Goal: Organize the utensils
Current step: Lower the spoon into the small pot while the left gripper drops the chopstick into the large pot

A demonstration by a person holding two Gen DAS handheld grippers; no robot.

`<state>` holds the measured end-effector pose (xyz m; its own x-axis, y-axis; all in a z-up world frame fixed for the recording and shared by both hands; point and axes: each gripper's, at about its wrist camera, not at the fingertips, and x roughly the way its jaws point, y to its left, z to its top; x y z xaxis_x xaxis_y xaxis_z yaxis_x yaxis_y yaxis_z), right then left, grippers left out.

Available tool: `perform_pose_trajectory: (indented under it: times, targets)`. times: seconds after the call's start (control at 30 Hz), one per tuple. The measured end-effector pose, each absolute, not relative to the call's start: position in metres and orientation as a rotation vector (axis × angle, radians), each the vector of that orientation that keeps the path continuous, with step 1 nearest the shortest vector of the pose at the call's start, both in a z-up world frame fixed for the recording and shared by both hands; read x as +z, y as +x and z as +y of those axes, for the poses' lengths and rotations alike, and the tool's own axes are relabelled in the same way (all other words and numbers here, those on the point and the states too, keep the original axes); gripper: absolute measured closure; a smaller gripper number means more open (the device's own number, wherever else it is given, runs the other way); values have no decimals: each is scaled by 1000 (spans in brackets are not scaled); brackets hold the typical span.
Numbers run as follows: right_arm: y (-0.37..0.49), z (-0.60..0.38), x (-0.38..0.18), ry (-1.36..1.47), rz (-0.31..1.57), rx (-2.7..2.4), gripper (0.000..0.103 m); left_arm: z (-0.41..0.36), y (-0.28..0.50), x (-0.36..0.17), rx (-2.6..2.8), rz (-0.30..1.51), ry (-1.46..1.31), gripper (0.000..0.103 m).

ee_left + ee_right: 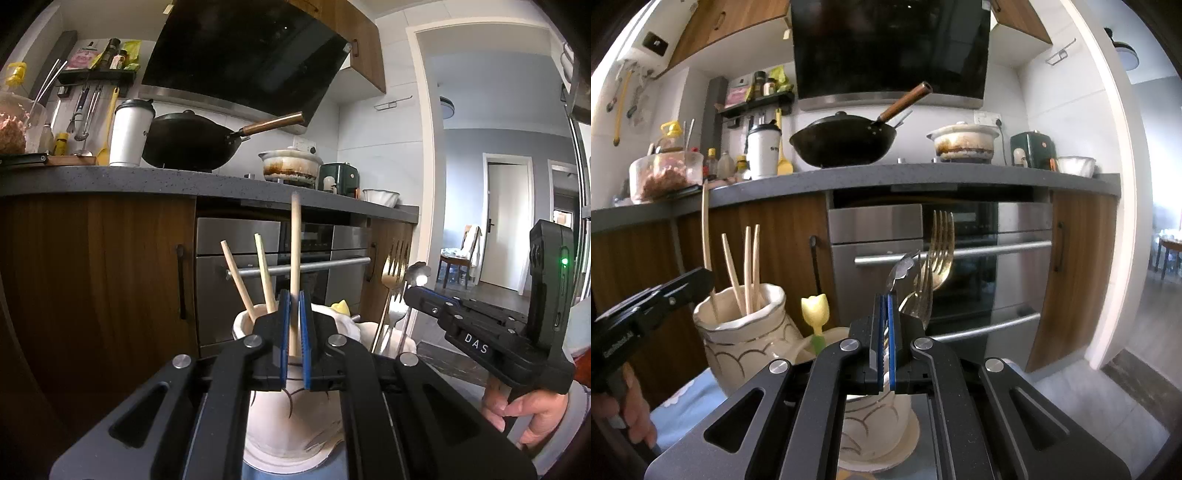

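My left gripper (294, 321) is shut on a wooden chopstick (295, 251) and holds it upright over a cream ceramic holder (291, 424) that has two other chopsticks (251, 277) in it. My right gripper (885, 332) is shut on a silver spoon (903, 271) over a second cream holder (879, 424) with a gold fork (942, 247) and other cutlery. The left holder (746, 336) shows at left in the right wrist view with several chopsticks (748, 266). A yellow tulip-shaped utensil (814, 310) stands between the holders.
The holders stand on a light blue cloth (690, 398). Behind are wooden cabinets, a steel oven (942, 266) and a dark countertop (886, 177) with a wok (846, 142), clay pot, tumbler and jars. A doorway (498, 203) opens at right.
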<state>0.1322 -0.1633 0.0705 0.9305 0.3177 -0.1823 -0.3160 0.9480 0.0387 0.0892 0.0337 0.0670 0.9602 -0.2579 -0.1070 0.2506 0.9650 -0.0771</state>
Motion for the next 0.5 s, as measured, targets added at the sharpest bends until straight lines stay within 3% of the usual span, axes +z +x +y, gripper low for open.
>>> perform_pose_trajectory:
  times: [0.13, 0.2, 0.27, 0.33, 0.4, 0.43, 0.47, 0.5]
  targets:
    - [133, -164, 68, 12, 205, 327, 99, 31, 87, 64, -242, 111, -40, 96]
    - [133, -165, 68, 19, 213, 329, 91, 31, 86, 63, -244, 114, -41, 92]
    - [131, -168, 68, 35, 215, 329, 76, 32, 84, 63, -236, 114, -46, 75]
    - [128, -170, 68, 45, 218, 334, 69, 33, 82, 63, -235, 107, -53, 72]
    - [127, -170, 68, 43, 218, 333, 54, 34, 80, 64, -232, 99, -55, 68]
    - [124, -171, 68, 44, 215, 334, 44, 35, 79, 64, -228, 96, -54, 58]
    - [122, -172, 68, 47, 214, 337, 41, 35, 77, 64, -220, 90, -55, 45]
    - [120, -173, 69, 49, 215, 339, 33, 36, 75, 64, -215, 82, -58, 40]
